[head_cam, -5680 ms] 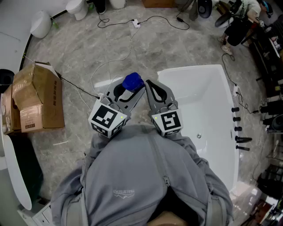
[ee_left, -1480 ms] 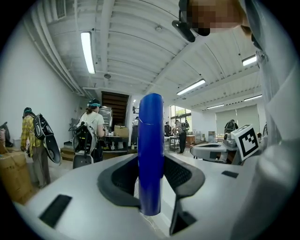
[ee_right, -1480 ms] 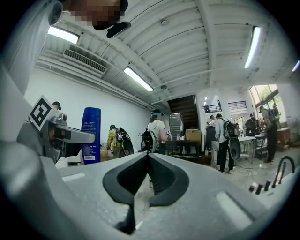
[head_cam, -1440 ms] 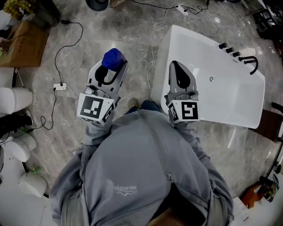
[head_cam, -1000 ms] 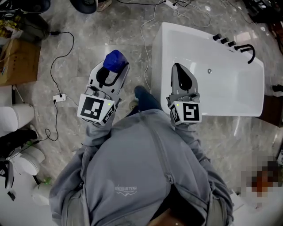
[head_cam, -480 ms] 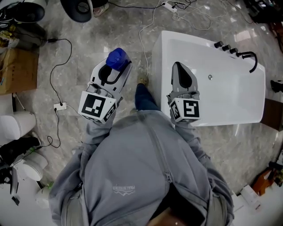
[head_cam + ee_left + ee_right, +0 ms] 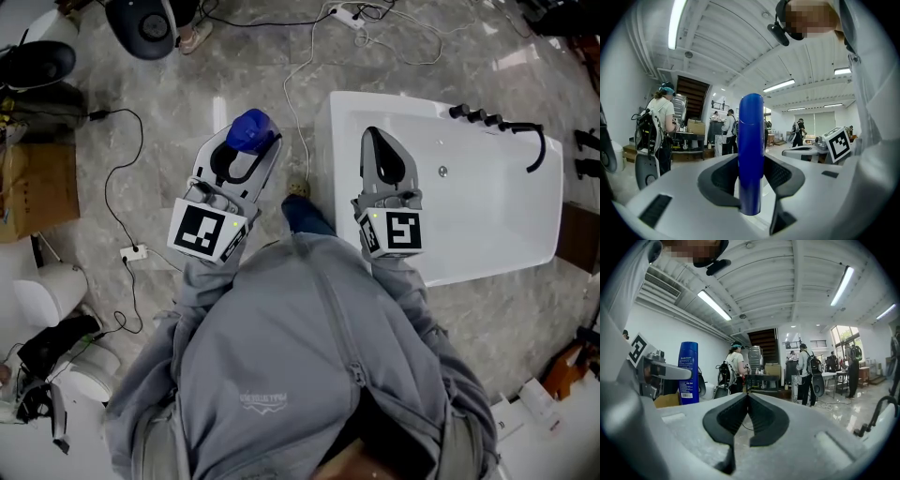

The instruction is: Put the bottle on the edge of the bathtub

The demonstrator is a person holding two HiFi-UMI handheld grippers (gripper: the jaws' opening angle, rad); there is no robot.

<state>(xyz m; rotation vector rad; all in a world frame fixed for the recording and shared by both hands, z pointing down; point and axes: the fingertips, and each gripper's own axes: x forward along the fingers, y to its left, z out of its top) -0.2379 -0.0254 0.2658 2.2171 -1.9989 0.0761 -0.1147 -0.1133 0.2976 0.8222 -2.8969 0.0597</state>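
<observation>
The person in the grey sweatshirt (image 7: 300, 375) stands at one end of the white bathtub (image 7: 487, 239), a gripper in each hand, both pointing away from the body. The left gripper (image 7: 251, 150) is clamped on the blue bottle (image 7: 249, 128), which stands upright between its pads with its rounded top rising clear above them. The bottle hangs over the marbled floor (image 7: 187, 84), just beside the tub and not on its rim (a white cable (image 7: 286, 89) trails along the floor between the two). The right gripper (image 7: 375, 141) holds nothing, its jaws pressed together tip to tip, and it hovers above the tub's near end. A black tap (image 7: 539, 150) sits on the rim at the other end.
</observation>
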